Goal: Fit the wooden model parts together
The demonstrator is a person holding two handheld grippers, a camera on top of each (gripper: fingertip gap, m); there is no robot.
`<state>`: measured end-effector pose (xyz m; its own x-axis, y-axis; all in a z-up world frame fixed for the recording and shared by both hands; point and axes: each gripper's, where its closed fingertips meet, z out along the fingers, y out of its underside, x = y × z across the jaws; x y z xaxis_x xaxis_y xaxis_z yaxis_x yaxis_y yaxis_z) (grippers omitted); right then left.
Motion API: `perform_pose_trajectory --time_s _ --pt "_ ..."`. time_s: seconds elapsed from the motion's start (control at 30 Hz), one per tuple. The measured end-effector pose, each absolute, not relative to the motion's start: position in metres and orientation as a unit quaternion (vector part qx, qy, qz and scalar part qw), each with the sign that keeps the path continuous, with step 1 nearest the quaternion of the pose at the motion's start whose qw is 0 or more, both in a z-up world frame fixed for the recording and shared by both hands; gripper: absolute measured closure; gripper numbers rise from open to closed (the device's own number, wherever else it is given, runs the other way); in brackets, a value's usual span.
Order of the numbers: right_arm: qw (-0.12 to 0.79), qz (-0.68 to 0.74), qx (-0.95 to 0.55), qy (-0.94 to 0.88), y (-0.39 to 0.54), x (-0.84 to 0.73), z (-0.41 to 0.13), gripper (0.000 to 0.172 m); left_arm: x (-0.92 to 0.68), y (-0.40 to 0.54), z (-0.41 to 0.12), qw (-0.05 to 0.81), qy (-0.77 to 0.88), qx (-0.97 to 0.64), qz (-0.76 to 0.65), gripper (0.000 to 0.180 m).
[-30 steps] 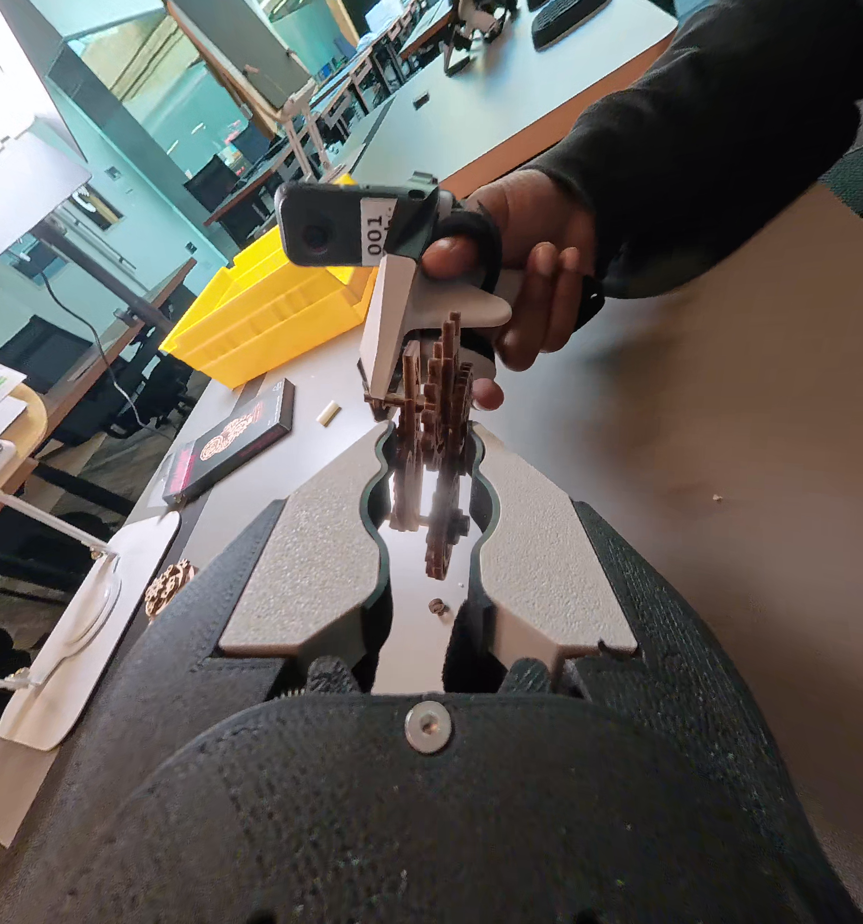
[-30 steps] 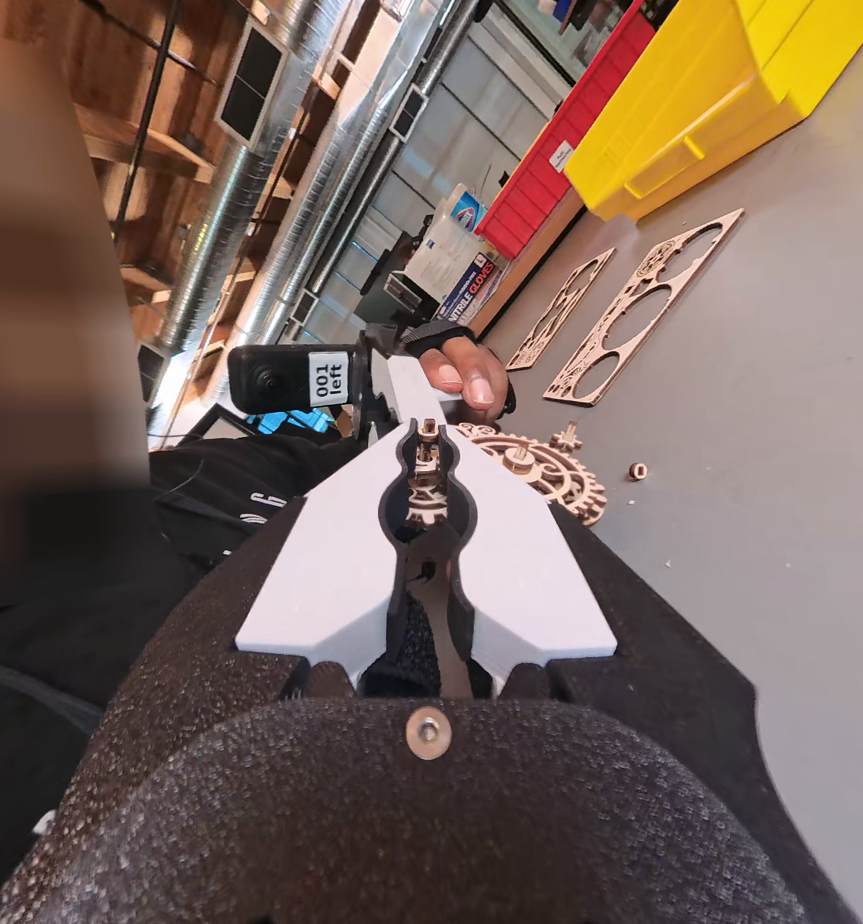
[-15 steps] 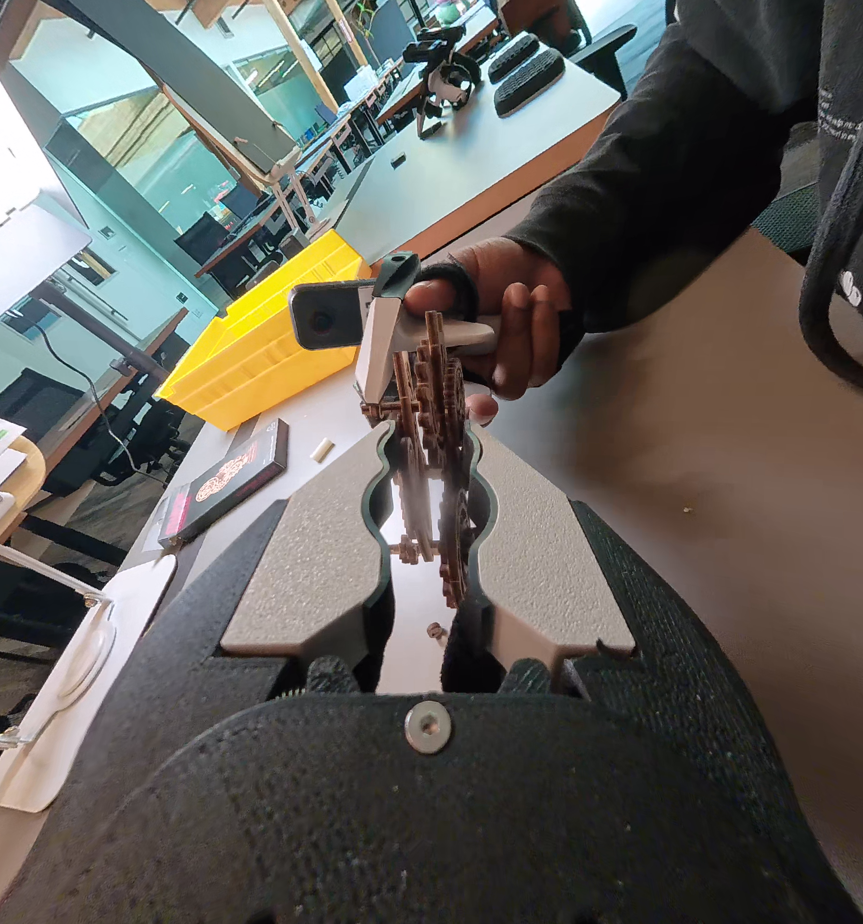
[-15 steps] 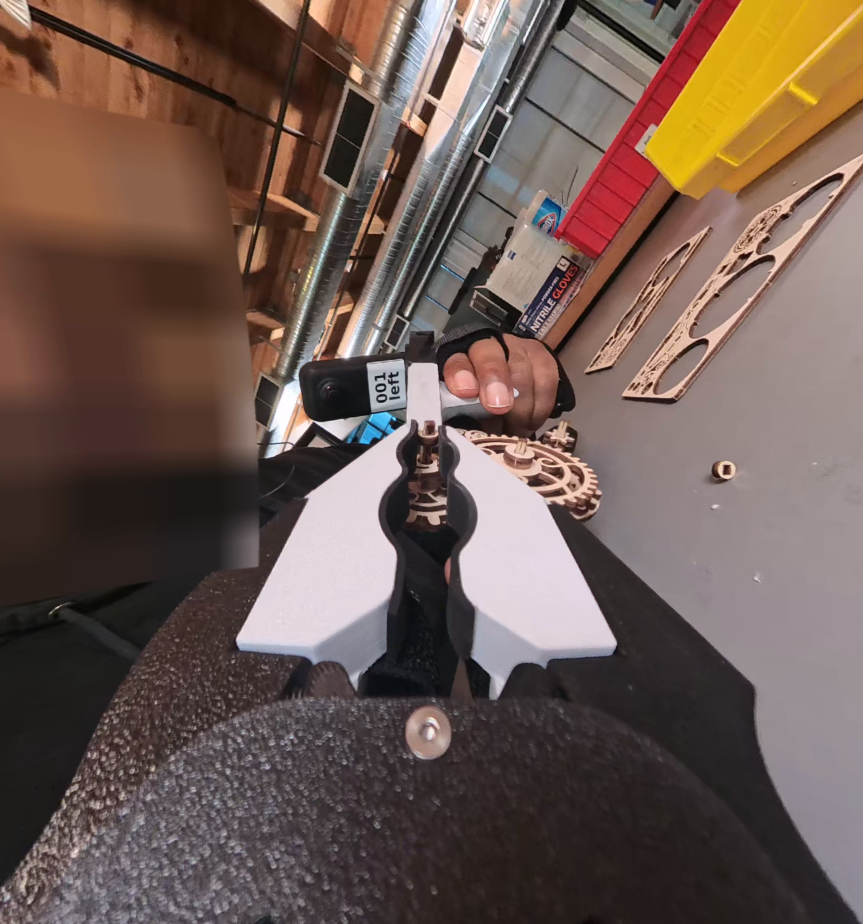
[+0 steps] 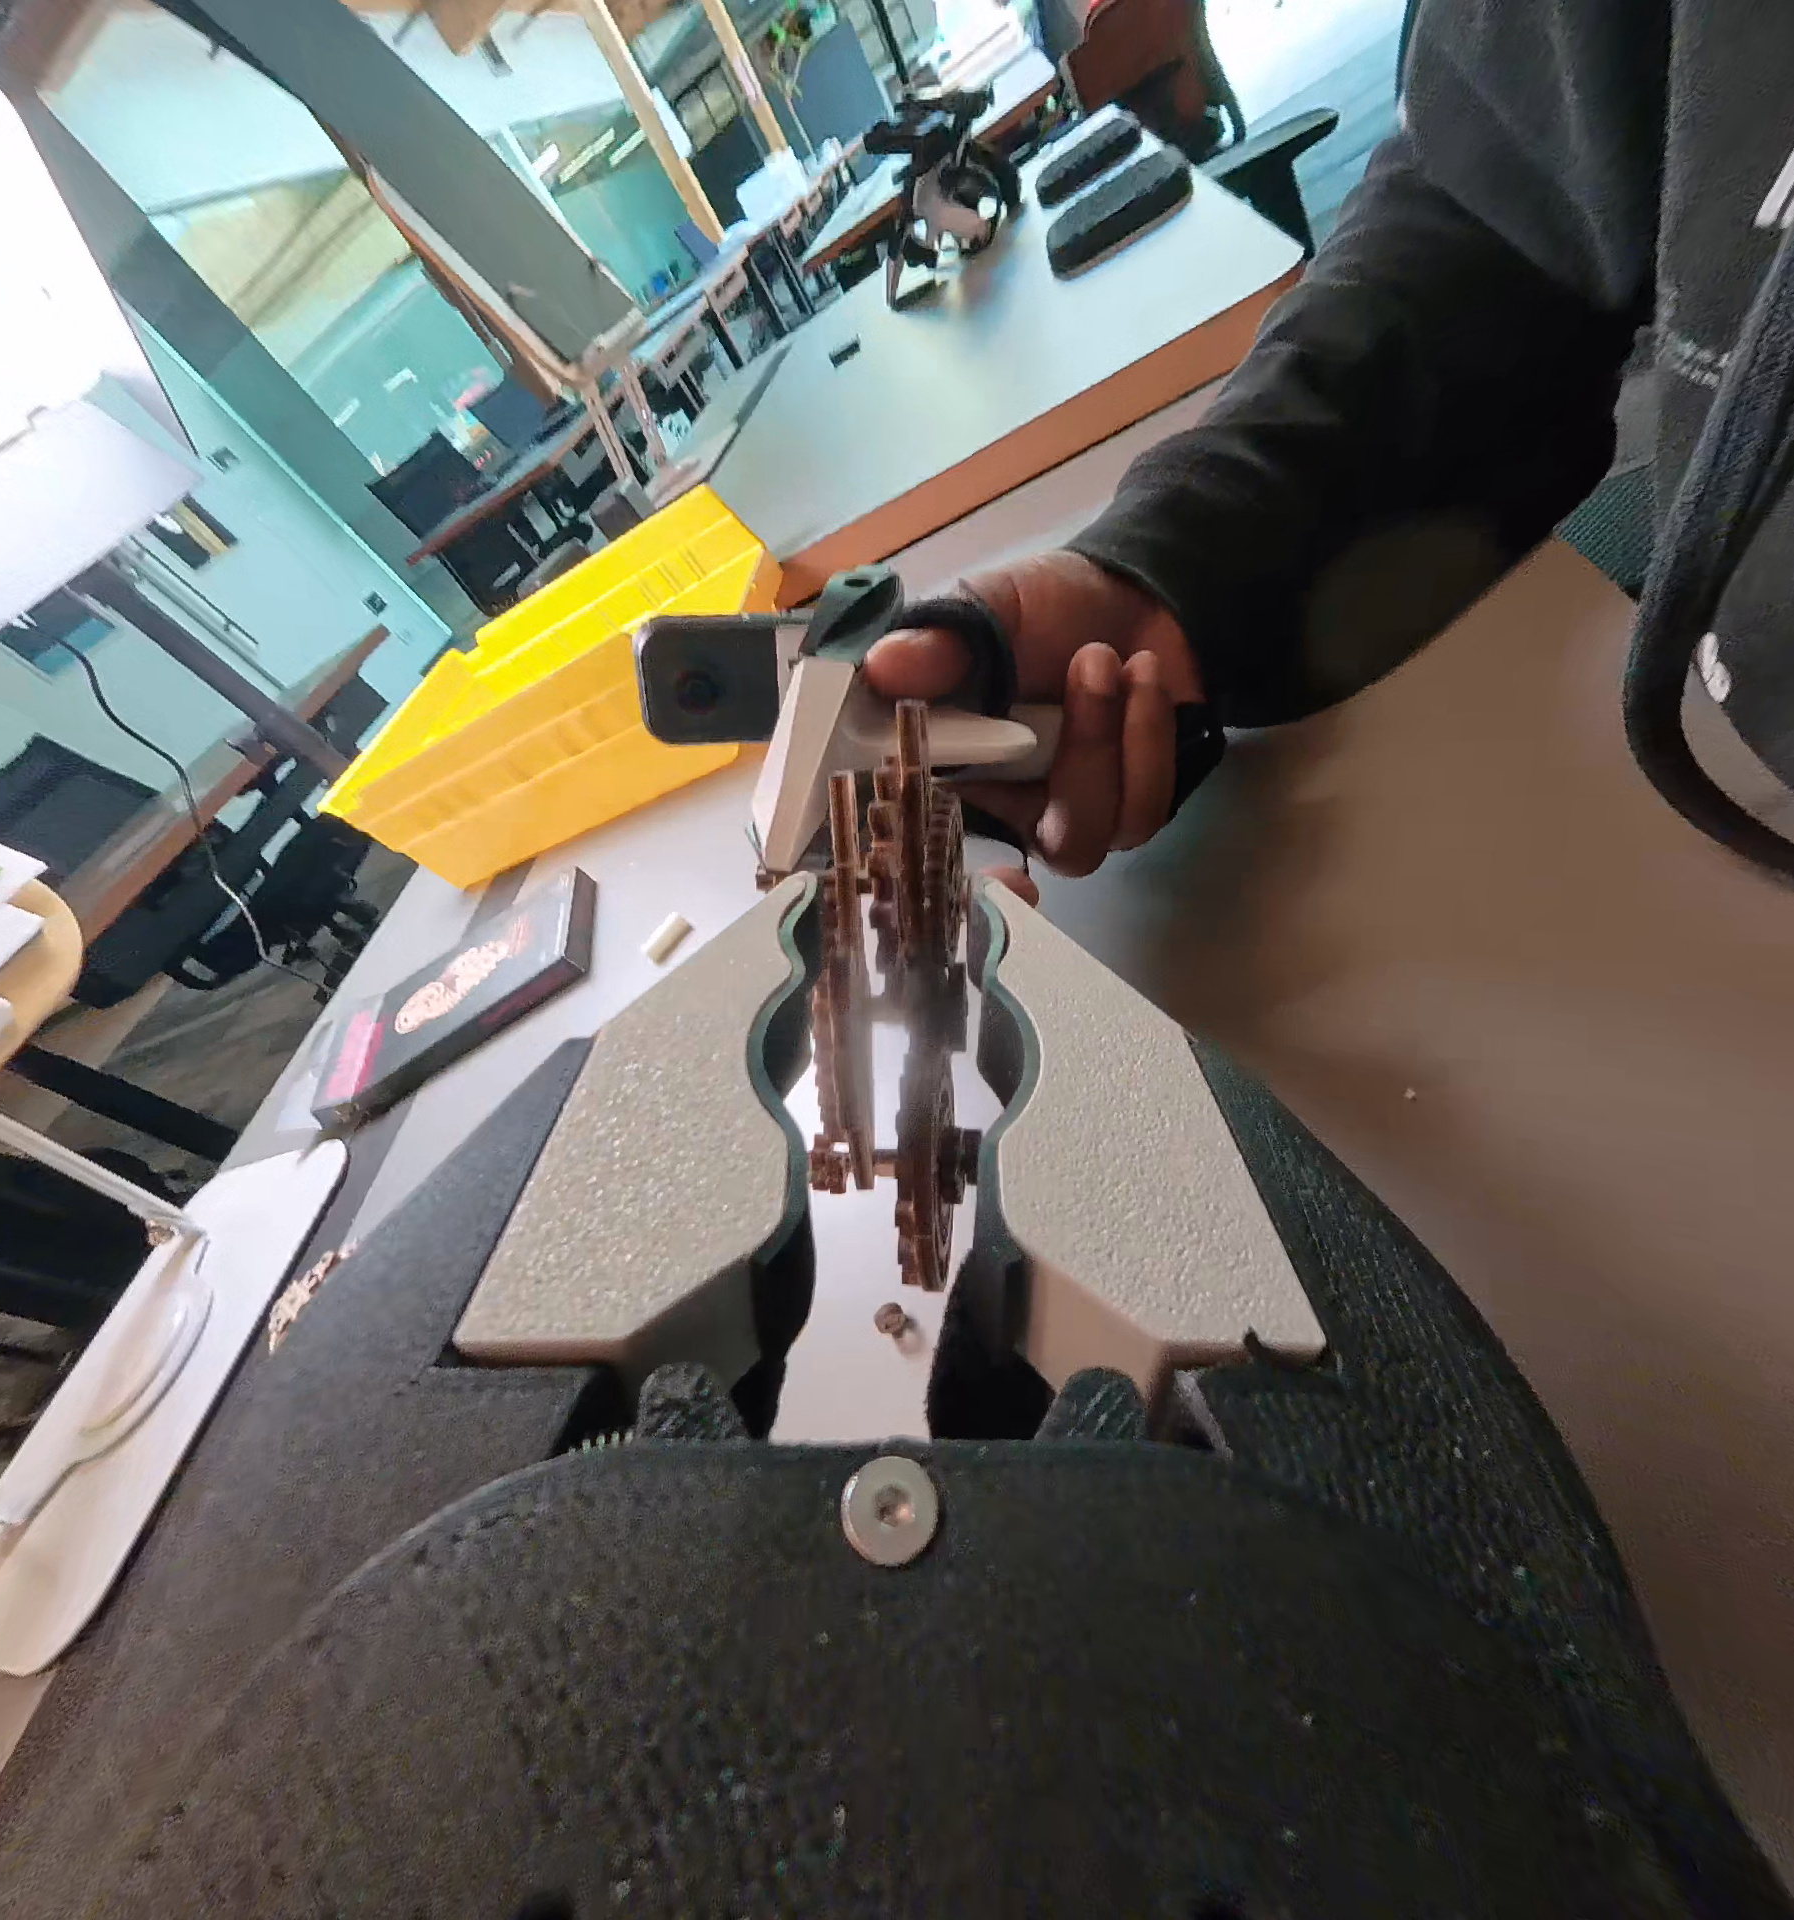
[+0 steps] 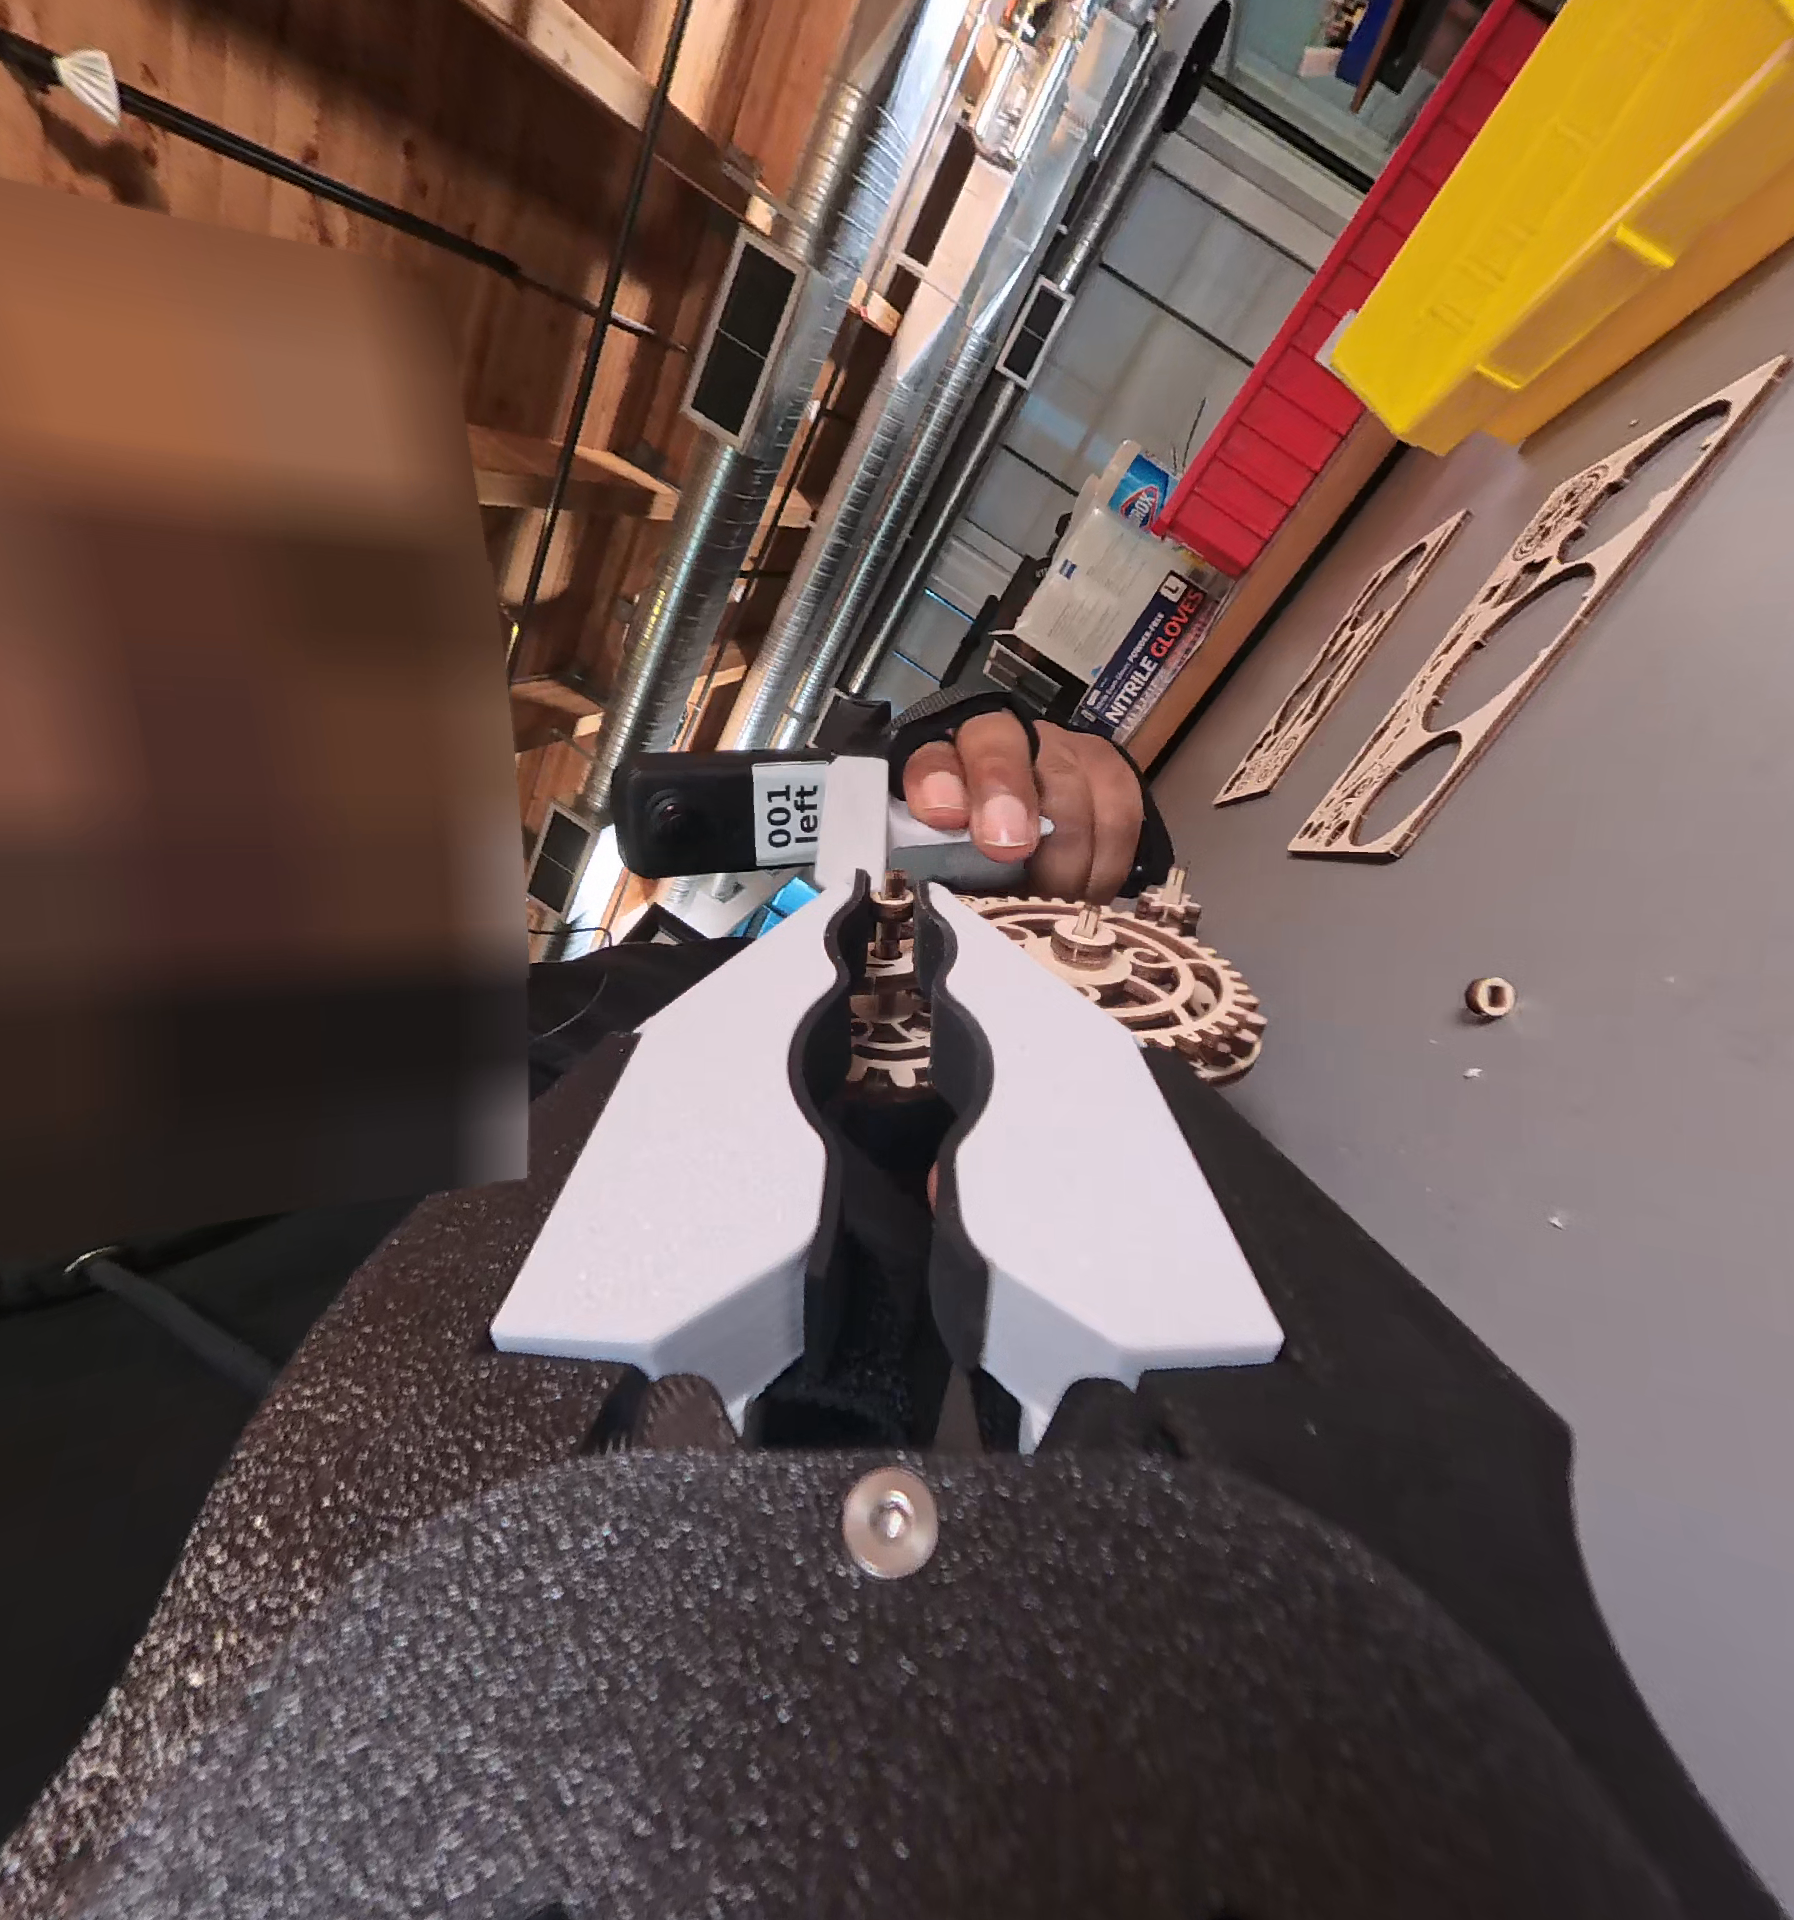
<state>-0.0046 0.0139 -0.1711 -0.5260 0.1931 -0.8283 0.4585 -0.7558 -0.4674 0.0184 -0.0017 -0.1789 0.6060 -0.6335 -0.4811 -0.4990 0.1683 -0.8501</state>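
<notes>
1. The left claw [image 5: 894, 914] is closed on the gear stack [image 5: 898, 997], which stands edge-on between its pads.
2. The right claw [image 6: 891, 904] is nearly closed around a small peg [image 6: 891, 902] at its tips; whether both pads press it is hard to tell.
3. The peg stands on the stack's face, so the step in hand looks like seating the peg.
4. Next: push the peg straight in while the left claw braces.
5. A spare ring [image 6: 1489, 995] lies on the table [image 6: 1651, 1143], off to the right claw's right.

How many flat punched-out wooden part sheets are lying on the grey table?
2. Both lie side by side on the table's far end near the yellow bin: the larger sheet and the narrower sheet. More may be hidden.
</notes>
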Motion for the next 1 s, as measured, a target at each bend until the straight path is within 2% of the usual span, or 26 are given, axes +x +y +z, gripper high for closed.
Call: perform_pose_trajectory --time_s 0.03,0.4,0.57,0.63,1.0 --pt "0.079 -0.802 0.483 0.344 0.013 -0.005 -0.172 0.166 0.017 -0.001 -0.181 0.622 0.439 -0.646 -0.052 0.155" --pt "0.075 -0.784 0.511 0.345 0.011 -0.01 -0.185 0.166 0.022 -0.002 -0.19 0.602 0.449 -0.658 -0.06 0.158" --pt "0.077 -0.778 0.516 0.35 0.008 -0.01 -0.188 0.166 0.025 -0.001 -0.195 0.594 0.453 -0.662 -0.059 0.153" --pt "0.077 -0.775 0.52 0.352 0.007 -0.011 -0.191 0.166 0.024 0.001 -0.197 0.593 0.454 -0.663 -0.047 0.159" --pt "0.096 -0.793 0.488 0.352 -0.001 -0.004 -0.18 0.166 0.03 -0.008 -0.19 0.598 0.47 -0.646 -0.07 0.161"
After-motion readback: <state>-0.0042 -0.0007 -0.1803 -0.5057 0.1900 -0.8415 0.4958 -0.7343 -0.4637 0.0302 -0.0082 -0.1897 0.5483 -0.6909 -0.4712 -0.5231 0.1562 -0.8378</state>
